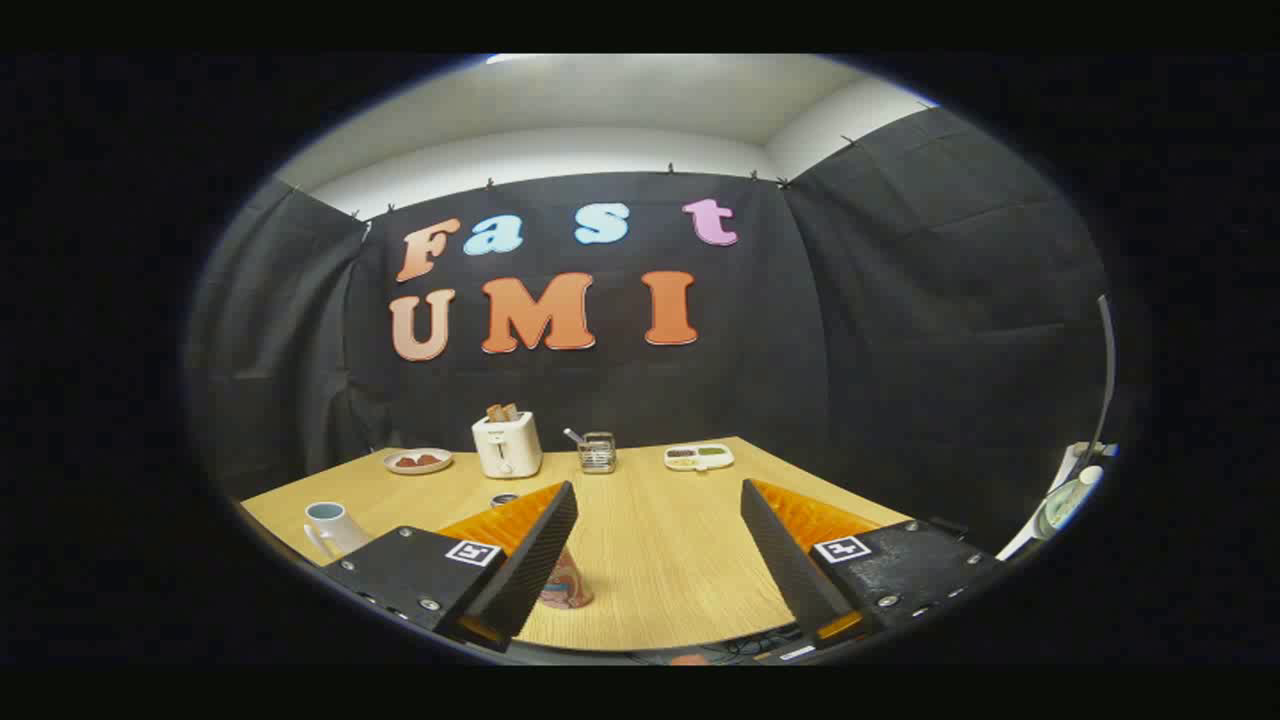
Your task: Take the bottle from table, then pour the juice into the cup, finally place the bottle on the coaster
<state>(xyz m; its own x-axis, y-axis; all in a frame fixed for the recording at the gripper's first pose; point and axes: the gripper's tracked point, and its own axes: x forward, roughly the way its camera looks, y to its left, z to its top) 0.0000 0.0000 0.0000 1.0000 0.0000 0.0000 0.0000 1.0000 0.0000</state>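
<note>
We held gripper [650,560] above table [650,540], fingers wide apart, gripping nothing. Bottle [568,583] stood just behind left finger, partly hidden. Cup [330,523] sat well left. We judged bottle light, smooth, likely slippery; best grasp at mid-body, 2 fingers squarely opposed.

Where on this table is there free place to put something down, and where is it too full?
The hand-held gripper is open, holding nothing. Bare wood runs between its fingers up toward the far row: plate, toaster, wire holder, divided tray. It is crowded near the left finger, where the bottle and cup stand.
</note>
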